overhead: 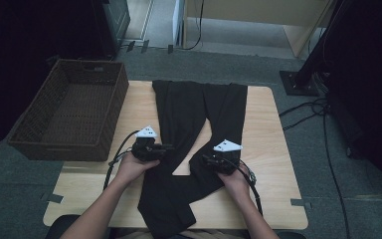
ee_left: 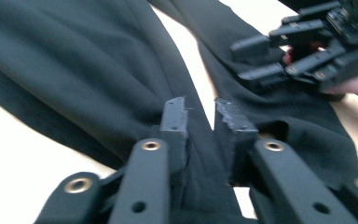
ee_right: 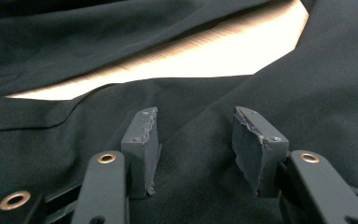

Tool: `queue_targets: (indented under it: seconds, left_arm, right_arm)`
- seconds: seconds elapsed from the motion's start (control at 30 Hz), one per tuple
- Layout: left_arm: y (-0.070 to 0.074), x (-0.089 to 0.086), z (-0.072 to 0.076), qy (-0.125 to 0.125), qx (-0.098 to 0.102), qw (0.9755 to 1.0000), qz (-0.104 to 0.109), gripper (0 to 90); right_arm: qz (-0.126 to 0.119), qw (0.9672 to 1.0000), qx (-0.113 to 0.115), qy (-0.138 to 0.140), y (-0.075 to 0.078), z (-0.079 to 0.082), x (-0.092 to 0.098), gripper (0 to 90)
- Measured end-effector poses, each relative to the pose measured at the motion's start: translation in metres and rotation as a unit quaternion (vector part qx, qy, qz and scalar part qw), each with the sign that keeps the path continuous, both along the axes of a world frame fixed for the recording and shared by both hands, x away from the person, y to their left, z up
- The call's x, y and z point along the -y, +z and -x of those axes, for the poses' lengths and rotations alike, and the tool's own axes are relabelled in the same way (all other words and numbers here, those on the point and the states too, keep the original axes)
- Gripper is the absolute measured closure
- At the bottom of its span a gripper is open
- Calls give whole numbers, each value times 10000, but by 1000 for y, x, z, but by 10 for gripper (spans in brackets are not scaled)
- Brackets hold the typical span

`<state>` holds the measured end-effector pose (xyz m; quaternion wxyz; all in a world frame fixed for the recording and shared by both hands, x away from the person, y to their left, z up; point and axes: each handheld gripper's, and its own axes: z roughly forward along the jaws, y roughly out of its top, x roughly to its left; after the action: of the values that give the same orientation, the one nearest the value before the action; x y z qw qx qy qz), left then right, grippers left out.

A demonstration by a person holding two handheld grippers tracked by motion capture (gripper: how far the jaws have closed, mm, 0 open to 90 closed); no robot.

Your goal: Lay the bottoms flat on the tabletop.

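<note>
Black trousers (overhead: pixel 194 119) lie spread on the wooden table (overhead: pixel 268 139), their two legs parting in a V toward the near edge. My left gripper (overhead: pixel 166 147) reaches in from the left over the left leg. Its jaws (ee_left: pixel 200 116) stand a little apart above the cloth (ee_left: pixel 74 60), with nothing pinched between the pads. My right gripper (overhead: pixel 206 159) hovers low over the right leg. Its jaws (ee_right: pixel 196 126) are wider apart over the dark fabric (ee_right: pixel 307 70), which rises in a soft ridge between them. The right gripper (ee_left: pixel 256 58) also shows far off in the left gripper view.
A brown wicker basket (overhead: pixel 69 112) with nothing in it stands at the table's left, partly off the edge. Bare wood (ee_right: pixel 191 56) shows between the trouser legs. Cables (overhead: pixel 323 129) trail over the grey carpet to the right.
</note>
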<state>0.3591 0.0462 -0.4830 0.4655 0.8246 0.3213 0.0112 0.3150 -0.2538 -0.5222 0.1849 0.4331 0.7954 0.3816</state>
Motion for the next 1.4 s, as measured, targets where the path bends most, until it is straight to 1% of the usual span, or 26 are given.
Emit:
queue_targets:
  seconds: [0.03, 0.07, 0.1, 0.2, 0.23, 0.27, 0.37, 0.43, 0.5, 0.53, 0.6, 0.7, 0.77, 0.83, 0.93, 1.0, 1.03, 1.07, 1.1, 1.17, 1.2, 1.27, 1.3, 1.37, 1.4]
  left_arm:
    - [2, -1, -2, 21, 57, 10000, -30, 725]
    - [2, -2, -4, 58, 57, 10000, -39, 714]
    - [0, -1, -6, 63, 7, 10000, -50, 711]
    - [-13, 4, -11, -23, -181, 9993, -331, 710]
    - [-16, 4, -13, -19, -216, 9990, -397, 710]
    - [-19, 4, -14, 18, -262, 9987, -427, 711]
    - [-24, 2, -18, 90, -315, 9983, -476, 720]
    - [-27, 0, -20, 107, -358, 9979, -525, 723]
    - [-30, 0, -21, 108, -410, 9975, -571, 724]
    - [-30, 0, -21, 125, -400, 9976, -542, 724]
    - [-30, 0, -21, 157, -382, 9975, -573, 721]
    - [-29, 1, -20, 146, -345, 9974, -615, 714]
    - [-29, 1, -20, 144, -357, 9974, -603, 711]
    - [-29, 1, -20, 153, -377, 9974, -586, 710]
    - [-29, 1, -20, 146, -374, 9974, -592, 702]
    - [-29, 1, -19, 148, -369, 9974, -595, 699]
    - [-29, 1, -20, 146, -378, 9975, -585, 698]
    - [-30, 1, -20, 148, -390, 9975, -572, 697]
    - [-30, 1, -20, 161, -412, 9975, -550, 697]
    - [-30, 1, -20, 173, -434, 9975, -523, 697]
    - [-30, 1, -20, 176, -433, 9975, -524, 696]
    - [-30, 2, -19, 188, -429, 9975, -534, 694]
    - [-30, 2, -19, 188, -420, 9975, -541, 693]
    - [-30, 2, -19, 184, -396, 9975, -548, 693]
    - [-30, 2, -19, 197, -403, 9976, -530, 693]
  right_arm:
    - [2, 10000, -5, -3, 0, 1, 0, 520]
    - [16, 10000, -60, -21, 1, 2, 1, 528]
    - [-3, 9999, -105, -19, 2, 2, 2, 531]
    - [-218, 9994, -261, -101, 3, -1, 8, 537]
    - [-274, 9991, -279, -159, 3, -2, 11, 537]
    - [-270, 9991, -288, -182, 3, -2, 13, 534]
    - [-265, 9987, -321, -279, 4, -3, 20, 529]
    - [-312, 9984, -324, -350, 6, -3, 23, 534]
    - [-389, 9984, -218, -350, 10, -3, 24, 538]
    - [-417, 9984, -172, -332, 13, -4, 23, 538]
    - [-440, 9984, -116, -325, 19, -6, 20, 537]
    - [-471, 9985, 11, -263, 29, -7, 10, 532]
    - [-464, 9988, 85, -136, 32, -7, 1, 538]
    - [-457, 9989, 48, -61, 31, -9, -9, 536]
    - [-394, 9991, -144, -85, 19, -17, -19, 491]
    - [-210, 9994, -223, -165, 11, -22, -24, 445]
    - [-175, 9993, -261, -202, 7, -23, -25, 440]
    - [-145, 9993, -285, -215, 4, -23, -27, 432]
    - [-131, 9995, -190, -202, 3, -22, -27, 439]
    - [41, 9997, -59, -212, 2, -20, -30, 484]
    - [69, 9998, -24, -176, 2, -18, -30, 533]
    - [83, 9999, 7, -142, 2, -16, -30, 629]
    - [84, 9999, 18, -107, 2, -15, -29, 715]
    - [71, 9999, 2, -117, 2, -12, -28, 831]
    - [11, 9999, -75, -117, 3, -11, -28, 863]
